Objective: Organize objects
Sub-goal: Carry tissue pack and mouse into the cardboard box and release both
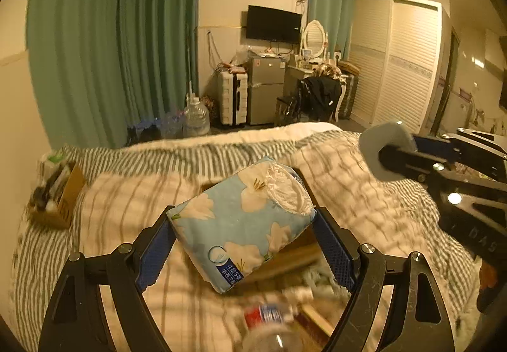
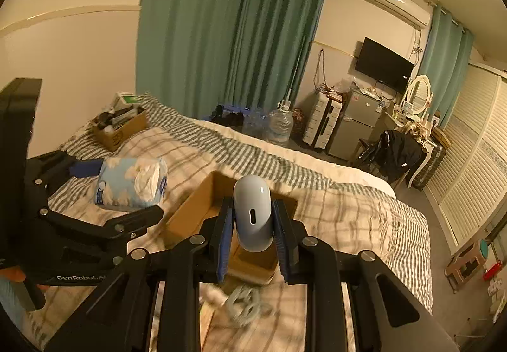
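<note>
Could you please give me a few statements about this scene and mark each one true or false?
1. The left hand-held gripper holds a blue flowered tissue pack. True.
2. The right hand-held gripper is empty. False: it is shut on a pale grey oval gadget.
3. An open cardboard box sits on the bed below the gadget. True.
4. The curtains are red. False: they are green.
5. The tissue pack is sealed. False: its top is torn open, tissue showing.
</note>
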A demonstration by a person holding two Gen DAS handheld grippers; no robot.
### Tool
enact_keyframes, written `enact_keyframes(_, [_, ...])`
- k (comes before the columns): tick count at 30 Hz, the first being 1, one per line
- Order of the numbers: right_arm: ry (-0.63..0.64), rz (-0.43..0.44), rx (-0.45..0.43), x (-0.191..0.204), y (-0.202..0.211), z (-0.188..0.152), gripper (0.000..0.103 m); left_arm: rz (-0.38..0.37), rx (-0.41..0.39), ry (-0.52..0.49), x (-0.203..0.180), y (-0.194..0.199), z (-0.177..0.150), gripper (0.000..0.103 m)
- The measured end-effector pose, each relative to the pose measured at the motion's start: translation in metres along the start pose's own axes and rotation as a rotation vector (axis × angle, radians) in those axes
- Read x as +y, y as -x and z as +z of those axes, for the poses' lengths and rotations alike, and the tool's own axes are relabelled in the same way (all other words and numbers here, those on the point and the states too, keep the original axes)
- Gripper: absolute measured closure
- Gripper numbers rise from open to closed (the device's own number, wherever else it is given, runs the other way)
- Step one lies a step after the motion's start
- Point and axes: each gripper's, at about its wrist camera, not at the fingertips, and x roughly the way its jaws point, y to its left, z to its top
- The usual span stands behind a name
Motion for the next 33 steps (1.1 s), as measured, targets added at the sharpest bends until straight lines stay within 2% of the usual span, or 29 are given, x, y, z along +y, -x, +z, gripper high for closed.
enact_keyframes(3, [-0.023,0.014,0.025,-0.017,-0.035,0.013,0.08,0.033,0.018,-0.012,0.0,-0.033,0.012,0.017])
enact_keyframes(8, [-0.071,0.045,0.091,-0.041,-0.107,0.02,0.08,0.008,0.088,0.021,0.008,-0.101,0.015,0.017])
enact_keyframes(14, [-0.1,0.081,0.174,-0.054,-0.183,-0.002,0.08,-0.015,0.186,0.018,0.006,-0.172,-0.008,0.017])
enact_keyframes(19, [-0.106,0.11,0.234,-0.051,-0.231,-0.027,0.08,-0.02,0.235,0.011,0.005,-0.206,-0.026,0.017])
enact_keyframes(24, [-0.124,0.125,0.238,-0.051,-0.249,-0.038,0.079,-0.045,0.242,-0.016,0.005,-0.22,-0.037,0.015])
enact_keyframes(26, [-0.145,0.139,0.219,-0.055,-0.248,-0.039,0.077,-0.048,0.238,-0.016,0.007,-0.222,-0.035,0.008])
enact_keyframes(27, [-0.151,0.138,0.211,-0.056,-0.245,-0.037,0.073,-0.049,0.235,-0.011,0.007,-0.219,-0.035,0.006])
enact_keyframes(29, [-0.158,0.117,0.185,-0.058,-0.233,-0.032,0.046,-0.049,0.226,0.004,0.009,-0.213,-0.032,0.0])
enact_keyframes(30, [-0.16,0.103,0.167,-0.06,-0.225,-0.029,0.043,-0.046,0.224,0.011,0.01,-0.209,-0.028,0.0])
enact_keyframes(33, [-0.161,0.08,0.135,-0.063,-0.199,-0.016,0.043,-0.025,0.213,0.014,0.011,-0.191,-0.02,0.0])
